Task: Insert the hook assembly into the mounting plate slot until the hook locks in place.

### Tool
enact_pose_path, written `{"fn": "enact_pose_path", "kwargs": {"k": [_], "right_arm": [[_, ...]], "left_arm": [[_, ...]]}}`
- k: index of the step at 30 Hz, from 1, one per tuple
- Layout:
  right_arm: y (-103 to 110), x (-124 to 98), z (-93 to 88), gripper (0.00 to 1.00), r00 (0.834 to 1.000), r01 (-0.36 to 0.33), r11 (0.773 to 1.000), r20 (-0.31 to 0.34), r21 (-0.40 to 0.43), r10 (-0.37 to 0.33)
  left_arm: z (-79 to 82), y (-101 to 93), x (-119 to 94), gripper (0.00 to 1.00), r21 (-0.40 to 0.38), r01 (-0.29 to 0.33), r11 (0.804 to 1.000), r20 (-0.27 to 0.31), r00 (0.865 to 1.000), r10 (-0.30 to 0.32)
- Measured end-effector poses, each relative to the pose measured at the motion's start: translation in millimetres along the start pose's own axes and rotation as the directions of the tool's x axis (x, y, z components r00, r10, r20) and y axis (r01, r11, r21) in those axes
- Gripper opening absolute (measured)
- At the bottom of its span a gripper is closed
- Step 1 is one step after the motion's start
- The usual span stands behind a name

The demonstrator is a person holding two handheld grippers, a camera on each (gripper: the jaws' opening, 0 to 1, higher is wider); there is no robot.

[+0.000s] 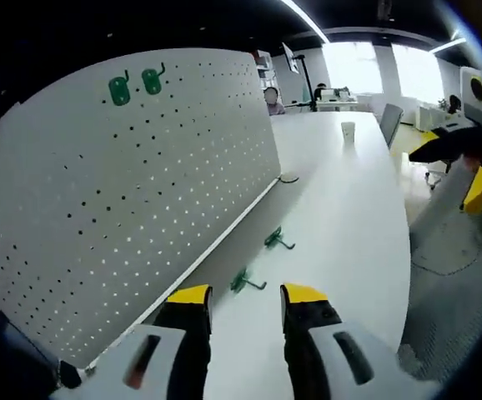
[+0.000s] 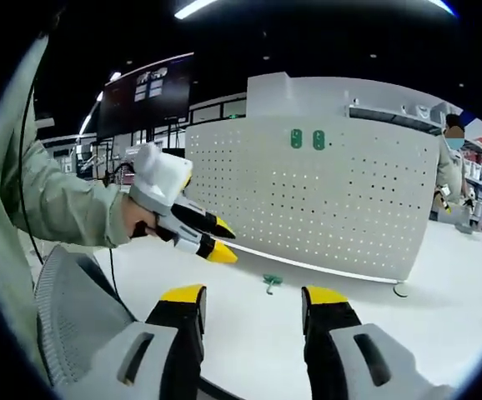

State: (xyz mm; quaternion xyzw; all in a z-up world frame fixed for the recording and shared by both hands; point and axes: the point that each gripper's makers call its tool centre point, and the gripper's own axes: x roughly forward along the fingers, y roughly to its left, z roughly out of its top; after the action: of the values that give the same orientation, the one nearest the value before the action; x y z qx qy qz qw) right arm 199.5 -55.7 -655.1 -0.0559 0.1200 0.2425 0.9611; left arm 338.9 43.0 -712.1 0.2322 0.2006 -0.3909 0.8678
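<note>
The left tongs [image 1: 245,307] stand open with nothing between their yellow-tipped jaws, low over the white table [image 1: 349,225] and just beside the foot of the pegboard [image 1: 124,208]. Ahead of them two green hooks lie loose on the table: the near hook [image 1: 245,282] just beyond the jaw tips, the far hook [image 1: 278,240] a little farther along, both close to the pegboard's bottom edge. The pegboard is a white upright panel full of small holes that runs along the left side of the table. High on it two green hooks already hang side by side, the left hung hook [image 1: 119,90] and the right hung hook [image 1: 152,80]. To the right of the loose hooks the table lies bare and wide as far as a paper cup [image 1: 348,131] near its far end. The table's right edge drops off toward a grey mesh chair [image 1: 454,250].

In the right gripper view the right tongs [image 2: 250,297] are also open and hold nothing, well back from the pegboard. A loose hook [image 2: 271,282] lies between them and the pegboard's base. The left tongs enter from the left, held by a person's hand [image 2: 141,221] in a pale green sleeve [image 2: 49,200].
</note>
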Motion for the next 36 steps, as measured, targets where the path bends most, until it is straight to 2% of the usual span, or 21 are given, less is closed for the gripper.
{"fn": "enact_pose_path", "kwargs": {"k": [4,9,13,16,20,23,31,34,36], "right_arm": [[-0.3,0.3,0.1,0.44,1.000,0.003,1.000,0.001,-0.004,-0.003],[-1.6,0.6,0.4,0.44,1.000,0.010,1.000,0.002,-0.008,-0.010],[-1.6,0.9,0.3,0.44,1.000,0.010,1.000,0.002,-0.008,-0.010],[-2.4,0.6,0.6,0.44,1.000,0.013,1.000,0.005,-0.008,-0.013],[-3.6,0.7,0.6,0.44,1.000,0.015,1.000,0.005,-0.005,-0.015],[-3.0,0.9,0.4,0.44,1.000,0.011,1.000,0.004,-0.005,-0.011],[-5.9,-0.3,1.8,0.43,1.000,0.017,1.000,0.013,0.008,-0.017],[-7.3,-0.7,3.0,0.43,1.000,0.023,1.000,0.021,0.009,-0.023],[-7.9,-1.0,3.2,0.43,0.999,0.023,1.000,0.022,0.013,-0.024]], "left_arm": [[-6.6,8.9,14.5,0.34,0.031,0.005,0.999,-0.031,1.000,-0.004],[-13.9,10.5,29.3,0.33,0.074,0.032,0.997,-0.063,0.998,-0.027],[-26.1,7.1,47.6,0.34,0.129,0.102,0.986,-0.117,0.989,-0.087],[-32.7,10.2,60.7,0.34,0.139,0.120,0.983,-0.148,0.984,-0.099],[-34.1,10.0,70.4,0.34,0.156,0.152,0.976,-0.161,0.979,-0.126],[-31.5,7.9,76.0,0.34,0.117,0.174,0.978,-0.162,0.975,-0.154],[-36.5,9.8,96.7,0.32,0.159,0.205,0.966,-0.194,0.966,-0.173],[-41.9,9.1,105.3,0.30,0.138,0.259,0.956,-0.226,0.948,-0.224],[-43.7,9.7,109.9,0.29,0.151,0.278,0.949,-0.239,0.942,-0.237]]}}
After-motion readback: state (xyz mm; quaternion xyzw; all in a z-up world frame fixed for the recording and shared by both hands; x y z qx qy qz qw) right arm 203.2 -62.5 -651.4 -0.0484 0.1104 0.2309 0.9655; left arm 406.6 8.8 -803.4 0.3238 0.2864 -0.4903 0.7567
